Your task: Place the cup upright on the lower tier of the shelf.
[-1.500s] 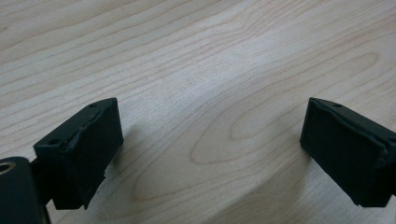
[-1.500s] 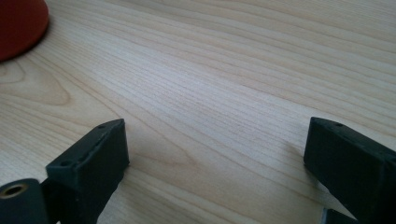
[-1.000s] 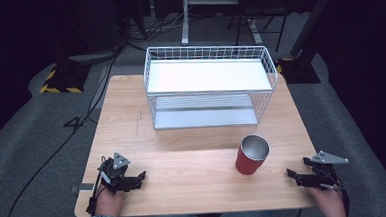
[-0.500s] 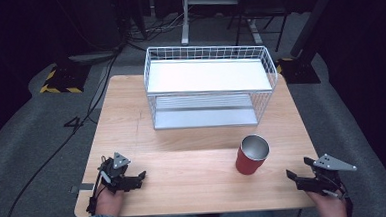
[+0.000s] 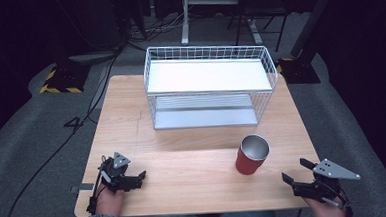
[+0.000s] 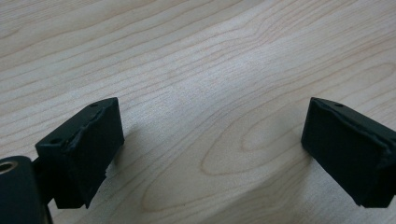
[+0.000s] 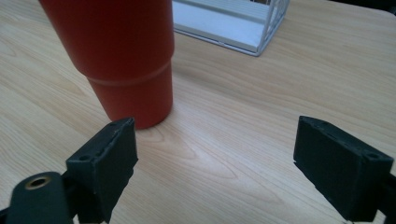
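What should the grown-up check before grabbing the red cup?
1. Red metal-lined cup upright on the wooden table: ok.
2. Right gripper jaws apart, nothing between them: ok.
3. Jaws lined up around the cup: not ok, it stands off to one side in the right gripper view.
4. Left gripper open and away from the cup: ok.
5. White wire shelf basket apart from the cup: ok.
6. Jaws wide enough: cannot tell.

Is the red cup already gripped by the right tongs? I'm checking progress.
No: in the right gripper view the red cup stands on the table beyond the right tongs, whose jaws are apart and empty.
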Available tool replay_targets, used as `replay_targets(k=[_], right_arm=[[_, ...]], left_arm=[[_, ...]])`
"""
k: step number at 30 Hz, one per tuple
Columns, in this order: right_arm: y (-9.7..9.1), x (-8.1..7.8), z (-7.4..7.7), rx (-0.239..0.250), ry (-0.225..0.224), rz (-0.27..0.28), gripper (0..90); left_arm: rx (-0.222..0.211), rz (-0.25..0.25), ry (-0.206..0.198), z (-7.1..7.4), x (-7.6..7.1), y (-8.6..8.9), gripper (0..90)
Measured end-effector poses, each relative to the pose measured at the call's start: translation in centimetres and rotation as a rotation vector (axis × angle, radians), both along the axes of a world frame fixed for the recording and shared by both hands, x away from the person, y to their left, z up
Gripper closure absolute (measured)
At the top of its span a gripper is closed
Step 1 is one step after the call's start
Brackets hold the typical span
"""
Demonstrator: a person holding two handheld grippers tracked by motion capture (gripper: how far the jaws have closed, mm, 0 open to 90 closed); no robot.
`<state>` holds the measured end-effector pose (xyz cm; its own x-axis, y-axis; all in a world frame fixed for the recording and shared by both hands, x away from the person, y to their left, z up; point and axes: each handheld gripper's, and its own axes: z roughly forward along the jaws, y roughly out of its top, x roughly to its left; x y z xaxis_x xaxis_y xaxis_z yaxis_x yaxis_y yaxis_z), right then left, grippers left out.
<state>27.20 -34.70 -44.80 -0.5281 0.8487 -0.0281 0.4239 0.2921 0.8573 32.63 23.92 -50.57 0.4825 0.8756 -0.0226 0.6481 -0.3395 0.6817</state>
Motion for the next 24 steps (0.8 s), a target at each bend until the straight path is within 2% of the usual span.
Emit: replay_targets(k=[6, 11, 18, 24], right_arm=[[0.6, -0.5, 0.8, 0.013, -0.028, 0.022, 14.1], [1.1, -0.6, 1.1, 0.03, -0.031, 0.039, 14.1], [1.9, -0.4, 1.4, 0.061, -0.035, 0.053, 13.2], [3.1, 0.0, 2.0, 0.059, -0.05, 0.088, 11.7]], left_arm=[[0.0, 0.001, -0.001, 0.0, 0.0, 0.0, 6.2], [-0.001, -0.001, 0.002, 0.0, 0.0, 0.0, 6.1], [-0.001, -0.001, 0.002, 0.0, 0.0, 0.0, 6.1], [0.0, 0.001, 0.0, 0.0, 0.0, 0.0, 6.1]])
